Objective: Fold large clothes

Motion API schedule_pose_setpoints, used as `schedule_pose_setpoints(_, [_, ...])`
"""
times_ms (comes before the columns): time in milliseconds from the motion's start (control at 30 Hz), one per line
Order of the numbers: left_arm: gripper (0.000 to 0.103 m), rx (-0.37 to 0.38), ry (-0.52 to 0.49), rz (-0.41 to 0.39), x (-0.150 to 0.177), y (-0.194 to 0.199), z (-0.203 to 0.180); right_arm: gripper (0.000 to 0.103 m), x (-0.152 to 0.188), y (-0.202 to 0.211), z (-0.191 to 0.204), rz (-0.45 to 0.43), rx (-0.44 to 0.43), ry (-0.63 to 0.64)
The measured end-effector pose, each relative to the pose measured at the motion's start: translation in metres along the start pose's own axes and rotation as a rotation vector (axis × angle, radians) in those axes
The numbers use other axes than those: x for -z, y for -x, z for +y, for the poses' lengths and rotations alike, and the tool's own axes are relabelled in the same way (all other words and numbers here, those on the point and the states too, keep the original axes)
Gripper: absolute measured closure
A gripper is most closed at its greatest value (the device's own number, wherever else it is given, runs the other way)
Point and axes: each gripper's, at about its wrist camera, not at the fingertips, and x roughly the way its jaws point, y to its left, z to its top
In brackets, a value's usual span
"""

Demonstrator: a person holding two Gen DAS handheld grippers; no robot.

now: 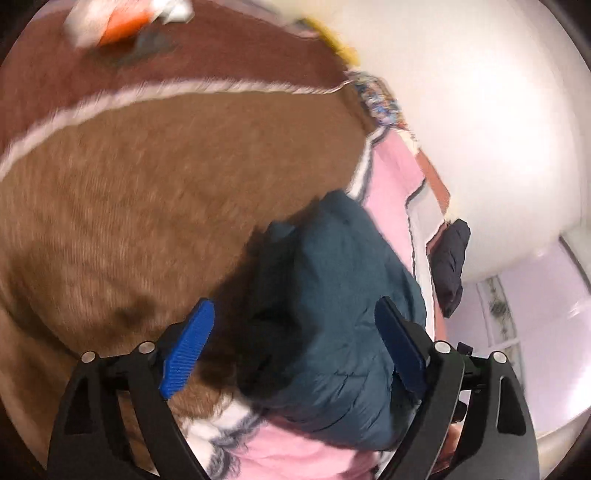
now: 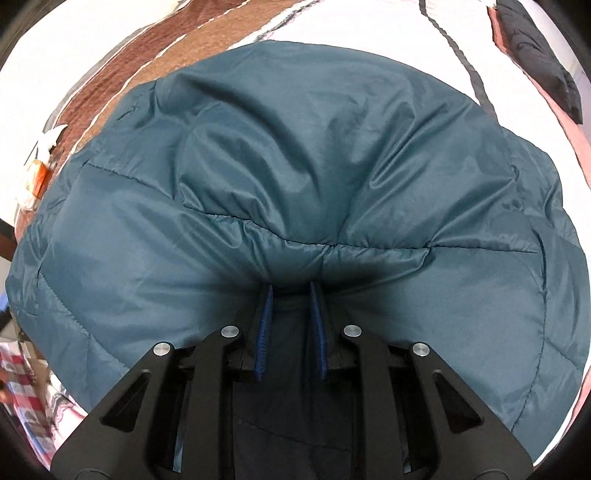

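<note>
The right gripper is clenched on the near edge of the teal padded jacket; its blue fingers sit close together with dark fabric pinched between them and puckers running out from the pinch. The left gripper is released, its fingers spread wide and holding nothing, hanging above the jacket, which in that view shows as a narrow, bunched teal mound.

The jacket lies on a bed, over a pink blanket with striped borders and beside a brown blanket. By my judgement it is already gathered into a compact bundle, with perhaps one fold or a final tidying left; how many layers lie underneath cannot be told.

Further off, a dark garment rests at the bed's edge near the white wall, and a blurred orange and white heap lies on the brown blanket. Neither crowds the jacket.
</note>
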Motion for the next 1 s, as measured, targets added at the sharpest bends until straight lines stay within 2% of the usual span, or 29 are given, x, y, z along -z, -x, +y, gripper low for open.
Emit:
schedule_pose_setpoints(33, [0.016,-0.002,0.003,0.058,0.006,-0.014,0.004,0.083,0.0,0.0,-0.001,0.001,-0.002,-0.004])
schedule_pose_setpoints(167, [0.015,0.034,0.024,0.144,0.019,-0.053,0.017,0.083,-0.003,-0.002,0.0,0.007,-0.017,-0.015])
schedule_pose_setpoints(233, [0.006,0.061,0.049,0.176,0.024,-0.075,0.022,0.083,-0.002,-0.002,0.0,0.009,-0.018,-0.016])
schedule_pose_setpoints(367, [0.006,0.024,0.03,0.166,0.025,-0.097,0.014,0.083,-0.002,-0.001,-0.003,0.012,-0.021,-0.021])
schedule_pose_setpoints(400, [0.008,0.025,0.038,0.169,0.024,-0.097,0.014,0.083,-0.003,-0.001,-0.003,0.012,-0.021,-0.023])
schedule_pose_setpoints(467, [0.042,0.088,0.016,0.175,0.019,-0.097,0.007,0.083,-0.002,0.001,-0.004,0.011,-0.024,-0.028])
schedule_pose_setpoints(500, [0.053,0.1,-0.017,0.177,0.018,-0.096,0.002,0.083,-0.002,0.002,-0.005,0.011,-0.027,-0.03])
schedule_pose_setpoints(533, [0.062,0.1,-0.032,0.172,0.016,-0.092,-0.002,0.083,-0.003,0.003,-0.006,0.013,-0.034,-0.037])
schedule_pose_setpoints(600, [0.07,0.101,-0.054,0.156,0.015,-0.086,-0.007,0.083,-0.004,0.006,-0.008,0.016,-0.044,-0.045])
schedule_pose_setpoints(767, [0.077,0.06,-0.155,0.089,0.017,-0.069,-0.039,0.083,-0.004,0.012,-0.01,0.015,-0.053,-0.037])
schedule_pose_setpoints(833, [0.078,0.045,-0.259,0.041,0.02,-0.06,-0.066,0.083,-0.004,0.01,-0.01,0.019,-0.044,-0.027])
schedule_pose_setpoints(1000, [0.079,0.069,-0.478,-0.038,0.027,-0.032,-0.13,0.083,-0.003,0.001,-0.001,0.01,-0.004,0.018])
